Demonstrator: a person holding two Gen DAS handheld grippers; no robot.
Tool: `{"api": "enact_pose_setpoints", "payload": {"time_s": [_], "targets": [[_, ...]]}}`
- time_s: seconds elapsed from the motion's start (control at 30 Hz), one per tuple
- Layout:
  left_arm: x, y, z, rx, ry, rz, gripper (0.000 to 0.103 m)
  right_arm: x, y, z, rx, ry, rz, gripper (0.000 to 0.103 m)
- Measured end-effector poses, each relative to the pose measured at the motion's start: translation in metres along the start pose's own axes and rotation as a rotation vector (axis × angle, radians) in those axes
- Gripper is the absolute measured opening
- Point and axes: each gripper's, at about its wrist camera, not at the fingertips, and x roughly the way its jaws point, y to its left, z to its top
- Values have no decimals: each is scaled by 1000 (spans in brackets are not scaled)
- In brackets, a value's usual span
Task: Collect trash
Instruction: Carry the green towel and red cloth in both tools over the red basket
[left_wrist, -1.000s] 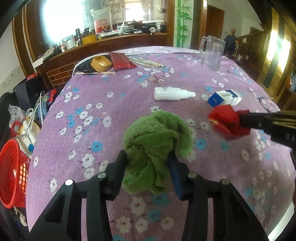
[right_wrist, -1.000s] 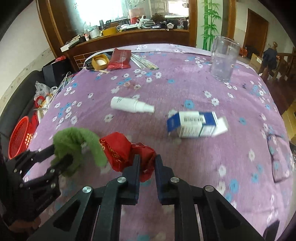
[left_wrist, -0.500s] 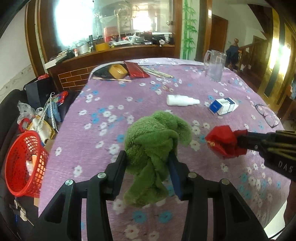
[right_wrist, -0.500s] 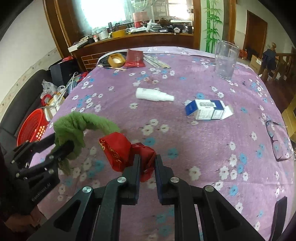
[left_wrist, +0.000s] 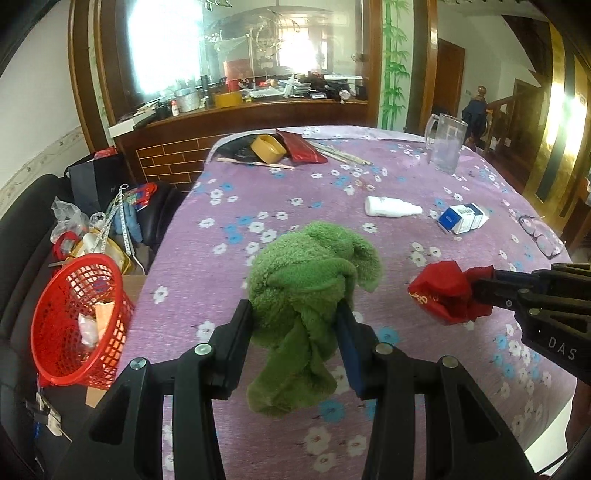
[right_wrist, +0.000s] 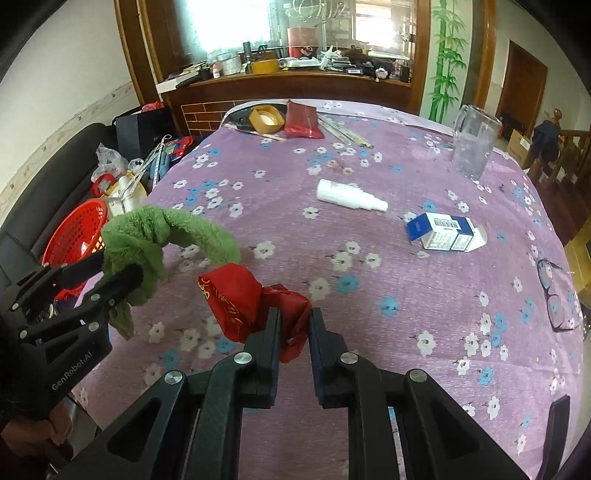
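Your table (left_wrist: 221, 280) wore a purple flowered cloth in a wood-panelled room, with a red basket (left_wrist: 74, 317) beside its left edge. Your left gripper (left_wrist: 293, 325) was clamped on a crumpled, fluffy green towel (left_wrist: 314, 288) above the cloth; your right gripper (right_wrist: 293, 325) pinched a creased red wrapper (right_wrist: 240, 299) with gold print, held close beside it

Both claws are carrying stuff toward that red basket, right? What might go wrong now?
A few things, I'd guess. The green cloth dangles loosely below the left gripper, so it might snag the red basket rim. The right gripper pinches only a corner of the red wrapper, which could slip out. The basket sits off the table's edge, so a drop may miss.
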Motion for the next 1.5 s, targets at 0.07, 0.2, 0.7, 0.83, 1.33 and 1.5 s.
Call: {"api": "enact_pose_setpoints", "payload": {"time_s": [0.07,0.2,0.7,0.83,1.33,1.5], "targets": [[-3,5,-1,-4,-7,3,43,-1,5,1,-7,-2,3,15],[-10,14,-2,-9,-20,7,43,-5,17,2,-23,-12,1,15],[-32,41,-7,-32,-59,34,43,-16,50,7,-58,-47,6,16],[-38,52,-8,-46,-69,49,43,-17,62,9,-77,-53,15,16],[-61,100,-14,-132,-115,127,43,-20,112,24,-175,-89,56,16],[-68,120,-15,-169,-128,155,43,-19,125,31,-195,-97,73,16]]}}
